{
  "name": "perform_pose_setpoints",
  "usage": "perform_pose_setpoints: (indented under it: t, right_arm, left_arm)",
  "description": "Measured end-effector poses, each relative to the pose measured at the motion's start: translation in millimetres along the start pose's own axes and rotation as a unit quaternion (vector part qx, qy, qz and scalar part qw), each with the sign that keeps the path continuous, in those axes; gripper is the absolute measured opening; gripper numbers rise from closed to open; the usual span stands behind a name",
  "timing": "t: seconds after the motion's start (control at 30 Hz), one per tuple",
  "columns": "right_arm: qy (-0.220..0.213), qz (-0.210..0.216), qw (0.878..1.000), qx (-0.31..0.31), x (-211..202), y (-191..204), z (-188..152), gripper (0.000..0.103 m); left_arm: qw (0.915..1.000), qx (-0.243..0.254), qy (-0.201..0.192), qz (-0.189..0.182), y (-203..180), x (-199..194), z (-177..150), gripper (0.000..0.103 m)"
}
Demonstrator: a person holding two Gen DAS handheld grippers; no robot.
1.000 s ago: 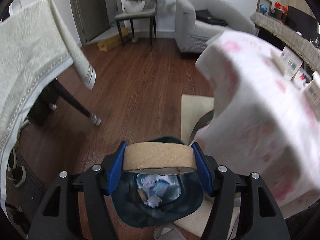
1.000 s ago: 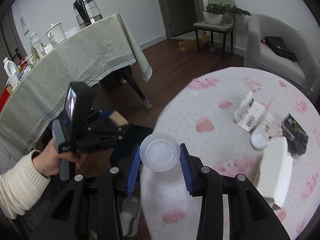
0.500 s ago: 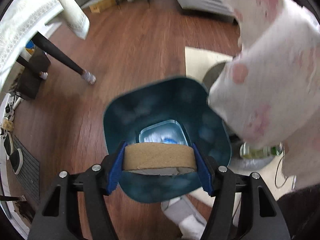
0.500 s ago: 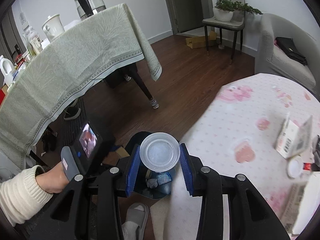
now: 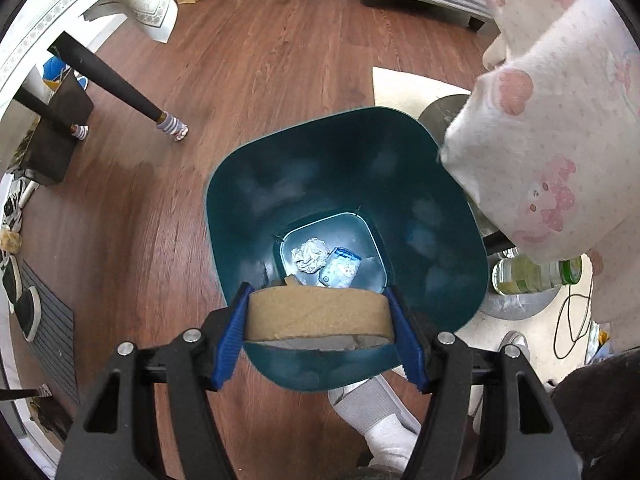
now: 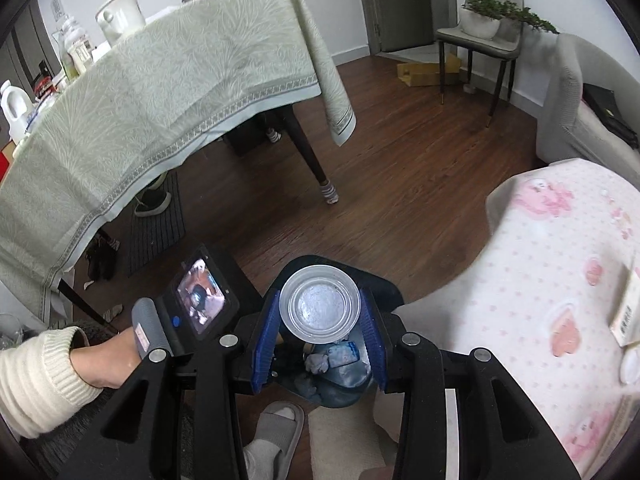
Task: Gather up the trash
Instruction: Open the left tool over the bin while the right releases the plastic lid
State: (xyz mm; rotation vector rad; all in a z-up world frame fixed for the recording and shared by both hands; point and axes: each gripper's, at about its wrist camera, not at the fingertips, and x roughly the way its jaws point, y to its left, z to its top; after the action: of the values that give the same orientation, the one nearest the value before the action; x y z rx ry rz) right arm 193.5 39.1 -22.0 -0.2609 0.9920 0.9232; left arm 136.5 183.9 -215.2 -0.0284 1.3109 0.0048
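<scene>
Potted plant (image 6: 500, 12) on grey chair (image 6: 480, 36)

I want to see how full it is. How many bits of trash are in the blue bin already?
3 visible: a crumpled paper ball, a blue-white wrapper beside it, and a brown scrap. The tape roll may hide more.

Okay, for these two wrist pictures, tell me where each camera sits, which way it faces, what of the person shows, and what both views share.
Left wrist: sits on the left gripper, facing steeply down into the dark green bin; its fingers clamp a cardboard tape roll; a white sock shows.
Right wrist: sits on the right gripper, angled down and forward over the floor; it grips a clear plastic cup; the person's left hand, cream sleeve and a slippered foot show.
Shared: the bin with its crumpled paper, and the pink-patterned tablecloth.
</scene>
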Motion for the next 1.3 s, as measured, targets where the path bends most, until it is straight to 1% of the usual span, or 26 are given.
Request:
perform_pose_setpoints:
  t: [0.17,0.27,0.37,0.47,0.53,0.6,0.77,0.87,0.97,1.03,1.1,1.13,1.23,1.3]
  right_arm:
    - [-0.001,0.001,1.0,0.001,9.3,3.8,5.2,0.04]
    - [0.004,-0.002,1.0,-0.002,15.7,6.7,7.2,0.04]
    - [0.006,-0.001,1.0,-0.005,21.9,10.0,9.8,0.04]
    - [0.01,-0.002,1.0,-0.01,28.0,13.8,11.6,0.04]
    - [0.013,-0.006,1.0,-0.011,34.2,14.1,13.0,0.04]
    - [0.018,-0.008,1.0,-0.009,39.8,12.9,13.3,0.04]
    - [0.033,-0.01,0.999,-0.009,58.6,17.0,15.0,0.04]
    - [0.041,-0.007,0.999,-0.014,67.4,22.8,15.1,0.04]
    - [0.051,-0.007,0.998,-0.021,78.5,29.4,13.5,0.04]
    - [0.056,-0.008,0.998,-0.024,86.4,32.1,11.1,0.04]
    - [0.065,-0.012,0.998,-0.025,96.1,33.0,9.1,0.04]
    - [0.072,-0.012,0.997,-0.026,103.3,33.2,7.6,0.04]
    - [0.087,0.009,0.996,-0.009,119.6,31.3,3.6,0.04]
    - [0.094,0.009,0.995,-0.011,128.8,31.8,-0.1,0.04]
  left_arm:
    - [0.9999,0.0,-0.001,-0.012,4.7,0.3,-1.3,0.07]
    - [0.9999,-0.003,-0.003,-0.014,9.1,-1.8,-2.6,0.073]
    - [0.9997,-0.009,-0.013,-0.02,14.2,-6.0,-2.7,0.077]
    - [0.9992,-0.011,-0.028,-0.026,18.5,-12.9,-4.0,0.077]
    - [0.9987,-0.016,-0.038,-0.029,22.7,-18.1,-5.4,0.074]
    - [0.9979,-0.022,-0.053,-0.031,28.3,-26.7,-5.9,0.069]
    - [0.9942,-0.047,-0.091,-0.032,46.0,-50.2,-5.9,0.064]
    - [0.9916,-0.06,-0.111,-0.026,58.3,-62.6,-7.1,0.058]
    - [0.9886,-0.072,-0.13,-0.024,68.8,-75.4,-8.0,0.054]
    - [0.9865,-0.076,-0.144,-0.02,72.3,-84.0,-8.6,0.051]
    - [0.9852,-0.082,-0.15,-0.014,75.4,-89.2,-8.0,0.046]
    - [0.9843,-0.086,-0.154,-0.013,77.0,-91.8,-8.4,0.045]
    - [0.9807,-0.097,-0.17,-0.009,82.1,-103.1,-7.6,0.044]
    - [0.9772,-0.105,-0.184,-0.007,83.2,-111.6,-6.6,0.044]
